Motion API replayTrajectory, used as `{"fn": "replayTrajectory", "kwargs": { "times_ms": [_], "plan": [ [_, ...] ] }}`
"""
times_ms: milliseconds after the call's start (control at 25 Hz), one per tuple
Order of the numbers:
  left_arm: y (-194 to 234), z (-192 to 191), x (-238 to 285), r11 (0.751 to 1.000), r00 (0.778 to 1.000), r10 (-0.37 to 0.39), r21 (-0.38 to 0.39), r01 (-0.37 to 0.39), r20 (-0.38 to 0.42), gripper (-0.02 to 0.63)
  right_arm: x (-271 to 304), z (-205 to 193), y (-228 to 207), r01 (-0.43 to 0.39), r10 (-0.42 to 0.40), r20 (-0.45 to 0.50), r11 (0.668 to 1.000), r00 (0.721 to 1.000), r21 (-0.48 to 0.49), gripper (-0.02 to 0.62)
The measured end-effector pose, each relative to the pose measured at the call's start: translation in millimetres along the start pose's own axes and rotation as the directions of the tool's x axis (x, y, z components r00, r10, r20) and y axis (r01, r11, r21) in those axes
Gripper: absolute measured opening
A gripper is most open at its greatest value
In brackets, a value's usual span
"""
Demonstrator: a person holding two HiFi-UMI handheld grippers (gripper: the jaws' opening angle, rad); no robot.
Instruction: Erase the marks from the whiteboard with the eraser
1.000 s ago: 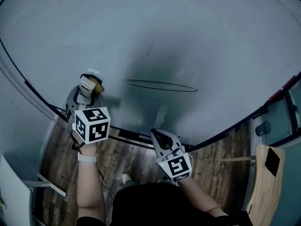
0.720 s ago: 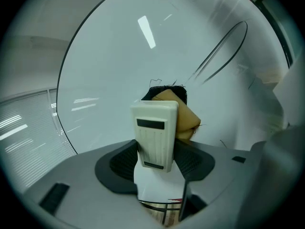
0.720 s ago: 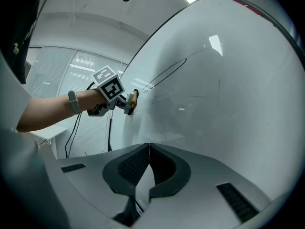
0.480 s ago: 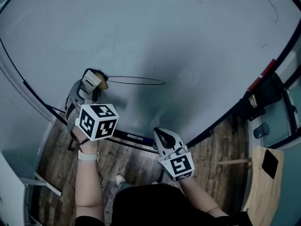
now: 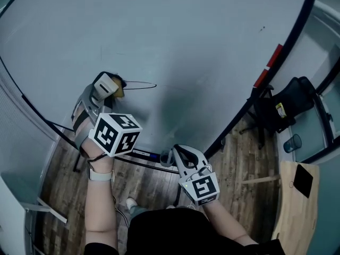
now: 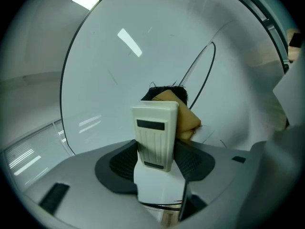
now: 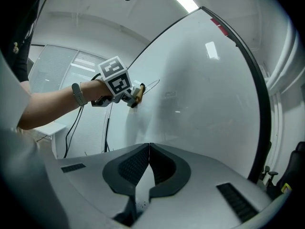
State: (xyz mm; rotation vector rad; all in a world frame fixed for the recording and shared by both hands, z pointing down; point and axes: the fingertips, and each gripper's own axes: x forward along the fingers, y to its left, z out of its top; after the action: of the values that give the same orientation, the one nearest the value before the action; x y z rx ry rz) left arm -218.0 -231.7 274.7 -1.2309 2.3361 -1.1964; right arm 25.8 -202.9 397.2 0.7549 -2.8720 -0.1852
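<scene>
My left tongs (image 5: 108,87) are clenched tight on the eraser (image 6: 155,128). The eraser is a cream block. It stands up between the two sides of the tongs, with its tan pad at the far end. The pad is pressed on the whiteboard (image 5: 186,36), right in front of my left tongs.

A thin black mark (image 5: 139,84) starts at the pad and runs off to the right of my left tongs. It is a long, flat loop.

My right tongs (image 5: 176,154) are shut with nothing in them. I hold them lower down and to the right of my left tongs, near the bottom rim of the whiteboard. I cannot tell if they touch the rim. Looking along my right tongs, I see my left tongs up and to the left, at the board.

A red strip (image 5: 268,65) sits on the board's black rim, up and to the right of my right tongs. The wood floor (image 5: 64,158) is under both tongs. A wooden worktop (image 5: 297,217) stands well off to the right of my right tongs
</scene>
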Motion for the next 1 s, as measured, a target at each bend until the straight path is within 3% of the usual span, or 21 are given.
{"fn": "replayTrajectory", "kwargs": {
  "times_ms": [520, 800, 1000],
  "plan": [
    [-38, 79, -51, 0.981, 0.992, 0.082, 0.169, -0.097, 0.094, 0.250, -69, -10, -37, 0.132, -0.132, 0.020, 0.991, 0.991, 0.016, 0.029],
    [-50, 95, -65, 0.979, 0.989, 0.071, 0.183, -0.095, 0.133, 0.251, -87, -14, -52, 0.203, -0.204, 0.004, 0.978, 0.979, 0.047, 0.029],
    [-50, 90, -62, 0.977, 0.980, 0.049, 0.193, -0.087, 0.192, 0.250, -76, -14, -45, 0.174, -0.175, 0.017, 0.983, 0.984, 0.052, 0.029]
  ]
}}
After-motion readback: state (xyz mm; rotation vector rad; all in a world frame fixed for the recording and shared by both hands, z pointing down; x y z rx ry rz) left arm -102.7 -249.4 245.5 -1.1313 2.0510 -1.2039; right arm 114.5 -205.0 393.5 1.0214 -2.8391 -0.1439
